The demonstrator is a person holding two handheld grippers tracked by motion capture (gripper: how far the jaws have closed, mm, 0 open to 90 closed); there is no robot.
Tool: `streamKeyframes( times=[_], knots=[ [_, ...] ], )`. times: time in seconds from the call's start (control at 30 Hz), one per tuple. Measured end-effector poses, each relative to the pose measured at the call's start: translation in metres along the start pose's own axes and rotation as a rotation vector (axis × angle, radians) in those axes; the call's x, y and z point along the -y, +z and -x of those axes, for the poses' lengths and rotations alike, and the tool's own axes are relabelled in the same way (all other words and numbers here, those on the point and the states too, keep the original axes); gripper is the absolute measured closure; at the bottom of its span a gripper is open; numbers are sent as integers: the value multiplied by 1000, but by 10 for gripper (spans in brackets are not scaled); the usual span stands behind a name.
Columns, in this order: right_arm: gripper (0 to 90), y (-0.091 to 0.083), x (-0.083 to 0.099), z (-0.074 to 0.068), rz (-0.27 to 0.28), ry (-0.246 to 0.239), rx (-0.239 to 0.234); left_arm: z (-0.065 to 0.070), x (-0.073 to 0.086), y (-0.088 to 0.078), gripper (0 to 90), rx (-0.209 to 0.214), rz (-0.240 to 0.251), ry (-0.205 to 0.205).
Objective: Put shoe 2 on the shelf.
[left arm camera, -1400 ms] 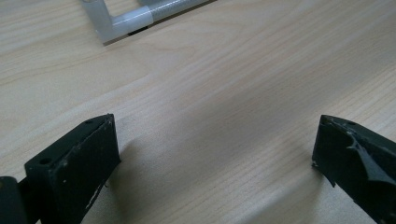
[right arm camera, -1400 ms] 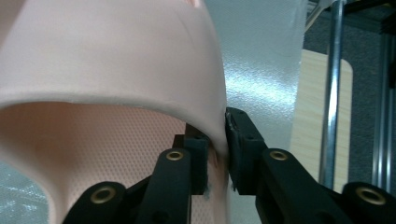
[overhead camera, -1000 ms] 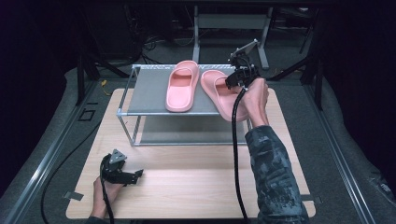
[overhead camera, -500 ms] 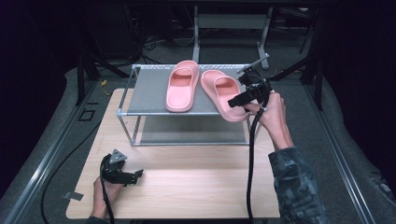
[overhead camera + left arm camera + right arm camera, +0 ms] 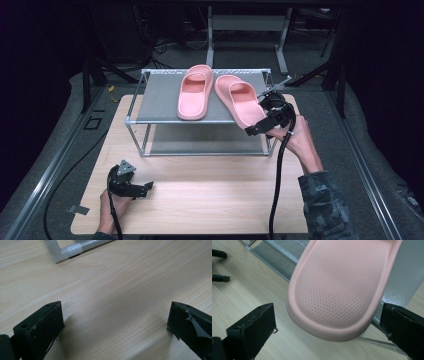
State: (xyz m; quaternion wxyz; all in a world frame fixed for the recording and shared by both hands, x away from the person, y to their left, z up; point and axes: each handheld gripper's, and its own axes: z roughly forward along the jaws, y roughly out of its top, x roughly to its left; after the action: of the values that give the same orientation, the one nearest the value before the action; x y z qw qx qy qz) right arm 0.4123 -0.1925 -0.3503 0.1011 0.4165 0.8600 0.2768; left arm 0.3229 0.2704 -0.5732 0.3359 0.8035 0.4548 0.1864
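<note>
Right gripper (image 5: 261,127) jaws just opened, released off the right slipper (image 5: 242,100) on the rack (image 5: 155,102), heel overhanging; left gripper (image 5: 131,186) open on bench (image 5: 210,195); next: withdraw.

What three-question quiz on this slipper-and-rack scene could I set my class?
1. How many pink slippers lie on the rack's top shelf?
2. True or false: the right gripper clamps a slipper's heel.
3. Where does the left gripper rest: A on the shelf, B on the wooden table?

Key: 1. Two, the left slipper and the right slipper, whose heel overhangs the edge. 2. False; its jaws stand open. 3. B.
</note>
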Motion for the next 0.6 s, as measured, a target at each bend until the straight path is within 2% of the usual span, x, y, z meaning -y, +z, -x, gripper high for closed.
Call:
streamKeyframes(
  times=[0.17,0.33,0.4,0.47,0.5,0.53,0.6],
  knots=[
    [58,5,-3,-4,30,21,50,0,0,0,2,0,0,0],
    [64,9,-8,-15,42,64,58,0,0,0,2,0,0,0],
    [65,12,-11,-21,51,77,83,0,0,0,2,0,0,0],
    [70,16,-15,-25,62,101,87,0,0,0,2,0,1,0],
    [74,17,-17,-27,70,110,72,0,0,0,2,0,0,0],
    [76,18,-19,-30,74,121,97,0,0,0,2,0,0,0],
    [80,21,-24,-37,105,125,88,0,0,0,2,0,0,0]
  ],
)
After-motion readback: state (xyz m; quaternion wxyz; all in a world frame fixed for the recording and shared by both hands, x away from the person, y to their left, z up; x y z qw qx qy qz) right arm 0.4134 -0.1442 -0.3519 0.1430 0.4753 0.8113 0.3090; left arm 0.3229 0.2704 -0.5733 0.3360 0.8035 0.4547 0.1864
